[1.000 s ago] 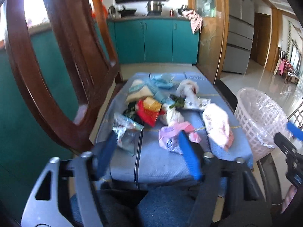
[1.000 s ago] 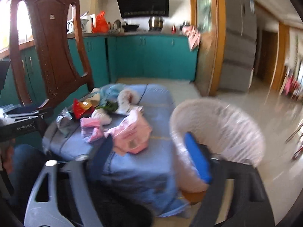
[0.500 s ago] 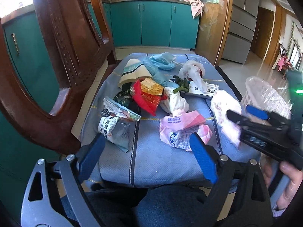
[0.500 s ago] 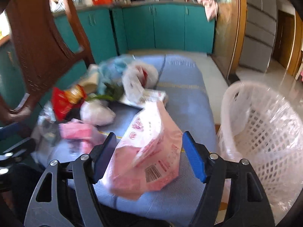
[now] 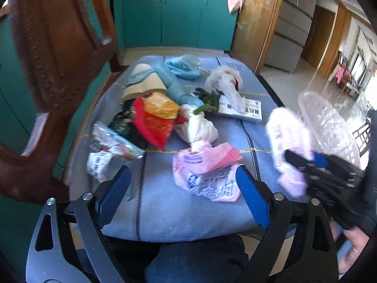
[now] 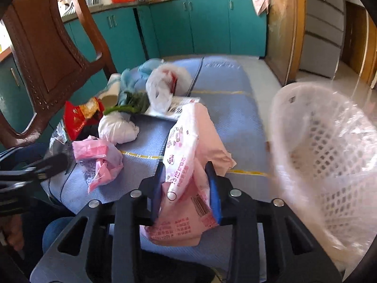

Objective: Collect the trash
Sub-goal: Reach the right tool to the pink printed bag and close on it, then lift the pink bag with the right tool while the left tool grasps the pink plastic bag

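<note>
Trash lies piled on a blue cloth-covered table [image 5: 165,207]. My right gripper [image 6: 186,186] is shut on a large pink plastic package [image 6: 188,155], lifted off the cloth; it also shows in the left wrist view [image 5: 287,136]. My left gripper [image 5: 183,195] is open and empty, low over the near table edge, with a crumpled pink bag [image 5: 207,165] between its fingertips' line. A red snack wrapper [image 5: 153,120], a white tied bag [image 5: 198,127] and a foil wrapper [image 5: 106,146] lie further in.
A white lattice basket [image 6: 329,155] lined with clear plastic stands right of the table, also in the left wrist view [image 5: 329,122]. A brown wooden chair back [image 5: 54,47] rises at the left. Teal kitchen cabinets [image 5: 179,21] stand behind.
My right gripper has closed on the pink package and raised it. My left gripper has moved forward and lower toward the crumpled pink bag.
</note>
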A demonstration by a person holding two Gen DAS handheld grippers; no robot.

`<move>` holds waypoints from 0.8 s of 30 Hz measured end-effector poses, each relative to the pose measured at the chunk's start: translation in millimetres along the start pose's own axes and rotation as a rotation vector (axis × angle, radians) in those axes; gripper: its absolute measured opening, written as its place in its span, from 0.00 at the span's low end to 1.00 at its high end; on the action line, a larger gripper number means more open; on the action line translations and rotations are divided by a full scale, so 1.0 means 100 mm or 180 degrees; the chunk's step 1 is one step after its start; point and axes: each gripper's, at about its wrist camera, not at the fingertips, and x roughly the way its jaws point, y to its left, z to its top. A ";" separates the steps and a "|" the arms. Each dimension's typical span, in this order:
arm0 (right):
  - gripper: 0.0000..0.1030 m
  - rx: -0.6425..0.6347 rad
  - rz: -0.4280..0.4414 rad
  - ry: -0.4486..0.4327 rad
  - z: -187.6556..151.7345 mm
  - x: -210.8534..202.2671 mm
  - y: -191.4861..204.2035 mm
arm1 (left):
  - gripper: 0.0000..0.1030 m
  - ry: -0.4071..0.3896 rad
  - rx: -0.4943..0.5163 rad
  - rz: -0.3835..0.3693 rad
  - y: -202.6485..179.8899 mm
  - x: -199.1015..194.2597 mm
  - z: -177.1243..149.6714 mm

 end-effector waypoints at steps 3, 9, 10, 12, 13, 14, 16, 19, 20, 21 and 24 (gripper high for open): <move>0.34 0.0029 0.0025 -0.0103 -0.02 -0.23 -0.08 | 0.88 0.0134 0.0026 -0.0052 -0.09 0.14 0.04; 0.34 0.0044 0.0062 -0.0229 -0.04 -0.46 -0.15 | 0.80 0.0402 0.0085 -0.0109 -0.25 0.46 0.07; 0.34 0.0031 0.0048 -0.0238 -0.05 -0.47 -0.13 | 0.79 0.0354 0.0113 -0.0095 -0.27 0.46 0.07; 0.34 -0.0020 0.0006 -0.0272 -0.08 -0.52 -0.12 | 0.43 0.0351 0.0172 -0.0067 -0.29 0.45 0.05; 0.34 -0.0040 0.0005 -0.0288 -0.08 -0.55 -0.12 | 0.40 0.0410 0.0180 -0.0120 -0.29 0.48 0.04; 0.34 -0.0061 0.0013 -0.0308 -0.08 -0.56 -0.10 | 0.39 0.0398 0.0161 -0.0139 -0.28 0.49 0.03; 0.34 -0.0081 0.0022 -0.0341 -0.09 -0.58 -0.08 | 0.21 0.0366 0.0189 -0.0142 -0.27 0.49 0.01; 0.34 -0.0082 0.0035 -0.0355 -0.11 -0.59 -0.08 | 0.17 0.0374 0.0229 -0.0137 -0.30 0.48 -0.04; 0.34 -0.0082 0.0050 -0.0359 -0.11 -0.59 -0.07 | 0.17 0.0375 0.0227 -0.0133 -0.30 0.46 -0.05; 0.34 -0.0082 0.0053 -0.0364 -0.12 -0.61 -0.08 | 0.17 0.0382 0.0196 -0.0160 -0.28 0.44 -0.05; 0.34 -0.0073 0.0061 -0.0366 -0.16 -0.63 -0.11 | 0.47 0.0355 0.0072 -0.0245 -0.23 0.34 -0.05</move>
